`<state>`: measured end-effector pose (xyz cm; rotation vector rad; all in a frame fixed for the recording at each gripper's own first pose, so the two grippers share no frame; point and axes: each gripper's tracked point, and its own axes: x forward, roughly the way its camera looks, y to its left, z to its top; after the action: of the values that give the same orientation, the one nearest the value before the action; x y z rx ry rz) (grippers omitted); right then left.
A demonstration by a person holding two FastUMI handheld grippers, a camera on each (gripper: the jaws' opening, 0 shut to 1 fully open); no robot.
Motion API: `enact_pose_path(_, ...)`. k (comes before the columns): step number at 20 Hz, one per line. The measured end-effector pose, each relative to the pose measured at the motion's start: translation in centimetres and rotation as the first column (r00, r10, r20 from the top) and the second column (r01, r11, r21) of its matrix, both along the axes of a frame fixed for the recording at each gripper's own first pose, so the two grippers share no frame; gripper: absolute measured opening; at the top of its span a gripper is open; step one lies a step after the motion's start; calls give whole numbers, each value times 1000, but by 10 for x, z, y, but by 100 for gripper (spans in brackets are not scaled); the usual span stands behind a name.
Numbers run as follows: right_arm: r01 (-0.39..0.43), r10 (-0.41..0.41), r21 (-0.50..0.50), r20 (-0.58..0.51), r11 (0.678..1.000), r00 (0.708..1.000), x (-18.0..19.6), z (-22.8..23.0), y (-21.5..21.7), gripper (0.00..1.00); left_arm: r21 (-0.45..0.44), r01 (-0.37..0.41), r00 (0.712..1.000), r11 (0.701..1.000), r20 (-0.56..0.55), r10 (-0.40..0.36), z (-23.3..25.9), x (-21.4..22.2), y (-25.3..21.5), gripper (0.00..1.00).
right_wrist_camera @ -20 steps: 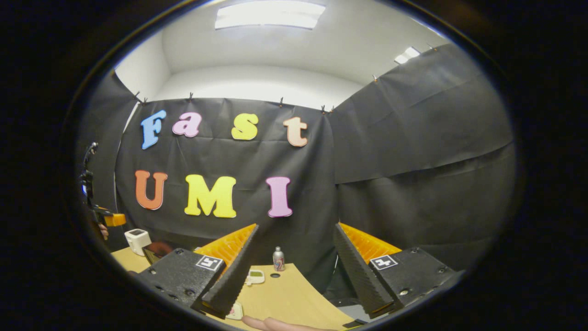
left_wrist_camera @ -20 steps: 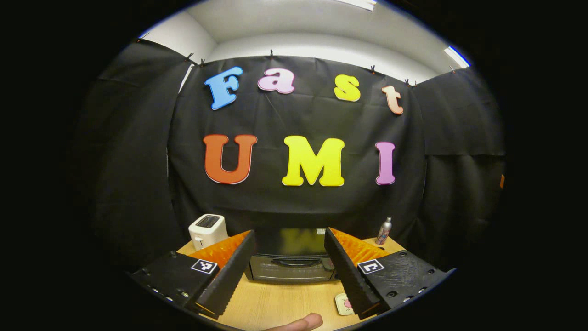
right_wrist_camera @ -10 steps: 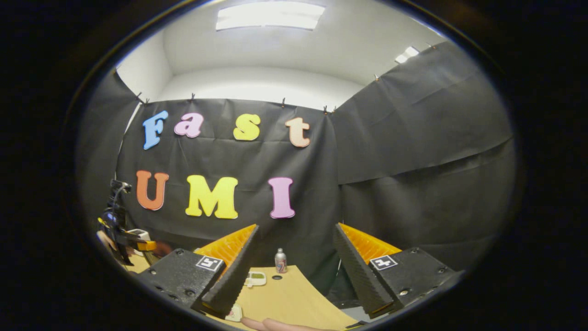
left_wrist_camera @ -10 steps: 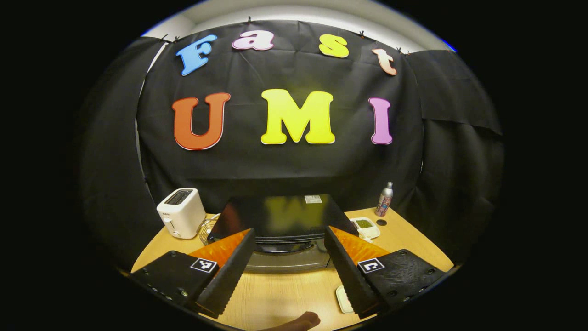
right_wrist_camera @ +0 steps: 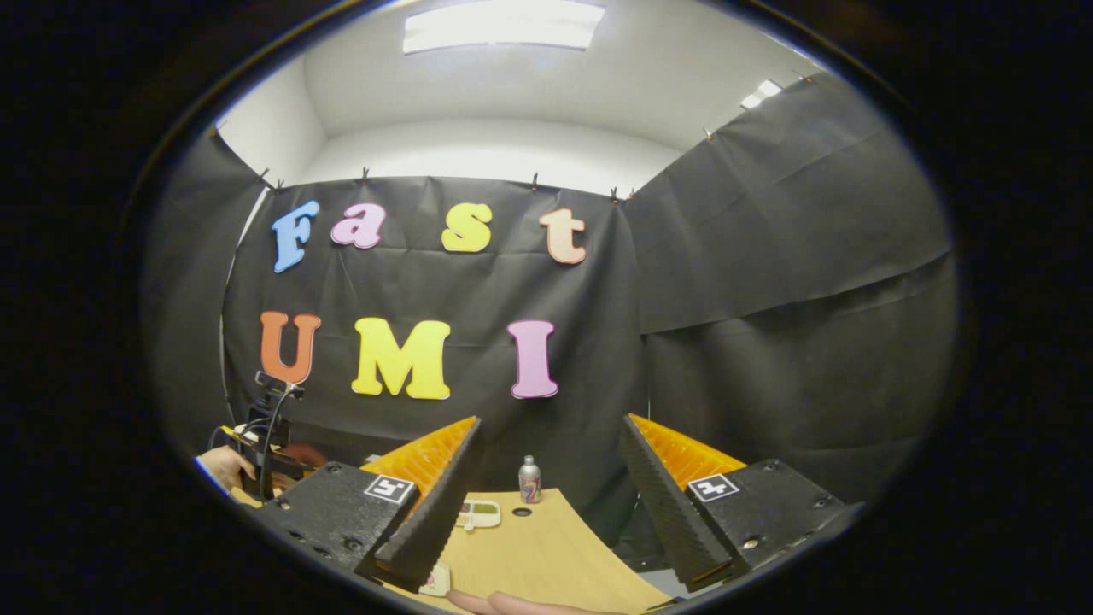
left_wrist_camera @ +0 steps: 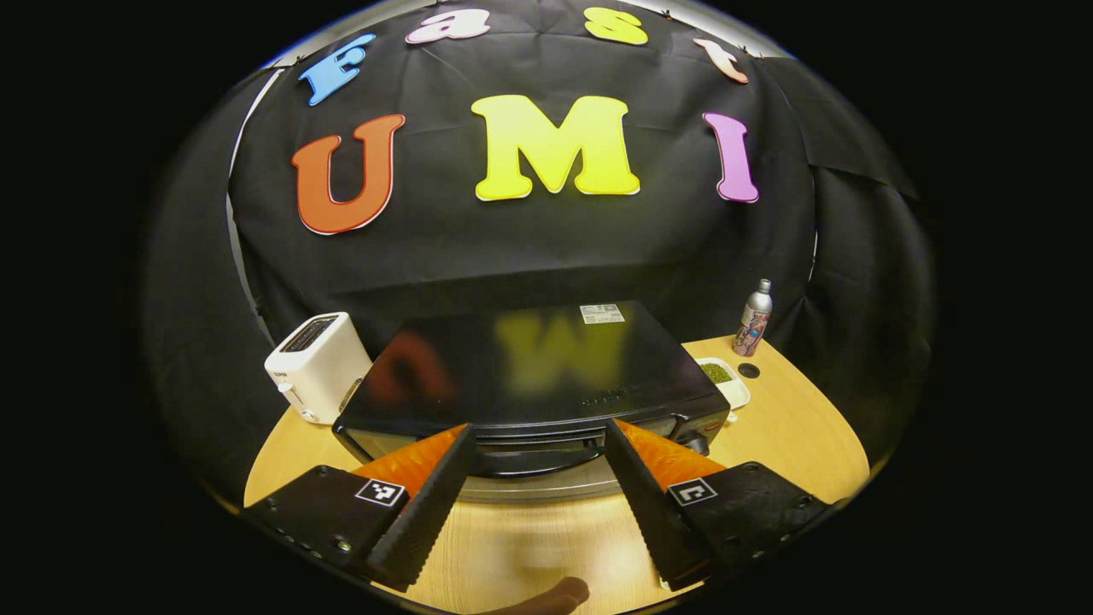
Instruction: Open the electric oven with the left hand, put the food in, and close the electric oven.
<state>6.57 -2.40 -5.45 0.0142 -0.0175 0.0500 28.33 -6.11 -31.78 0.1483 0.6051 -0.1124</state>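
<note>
Left tongs (left_wrist_camera: pixel 538 504) spread wide, nothing between the fingers, held above the desk (left_wrist_camera: pixel 794 427) right in front of the oven (left_wrist_camera: pixel 529 376). Oven sits mid-desk near the back wall, door shut, dark glossy top, handle (left_wrist_camera: pixel 534 461) showing in the gap between the two fingers. Fingertips are near the oven's front; contact cannot be told. White toaster (left_wrist_camera: pixel 312 366) stands just left of the oven. On the oven's right, a small white dish (left_wrist_camera: pixel 724 380) with something green in it, partly hidden behind the oven corner. Farther right at the back, a metal bottle (left_wrist_camera: pixel 753 318) standing upright, with a small dark round thing (left_wrist_camera: pixel 749 371) on the desk just in front of it. A fingertip (left_wrist_camera: pixel 559 594) pokes in at the bottom edge of the left gripper view.

Right tongs (right_wrist_camera: pixel 546 512) also spread wide and empty, held over the right end of the desk (right_wrist_camera: pixel 546 547), well apart from the oven. In the right gripper view the bottle (right_wrist_camera: pixel 530 479) stands at the back, the dish (right_wrist_camera: pixel 478 513) to its left, partly behind the near finger. A small pale item (right_wrist_camera: pixel 437 580) peeks out under that finger, too little shown to name. Far left in this view, the other hand (right_wrist_camera: pixel 224 465) holding its tool. A finger (right_wrist_camera: pixel 512 603) lies along the bottom edge.
</note>
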Motion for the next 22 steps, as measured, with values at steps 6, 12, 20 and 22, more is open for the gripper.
enact_pose_path(6,-13,13,-40,2,999,1000,1,-1,6,97,11,-32,999,999,-19,33,-16,10,4,97)
enact_pose_path(12,-22,21,-41,-6,999,1000,-6,0,11,98,-16,-24,999,1000,-41,24,-17,10,4,98)
enact_pose_path(20,-71,71,-46,-3,996,997,-32,13,27,98,-24,-22,1000,999,-13,21,-15,-3,5,98)
enact_pose_path(22,-71,71,-43,1,997,997,-37,14,25,98,-24,-19,1000,1000,-8,19,-14,-9,5,98)
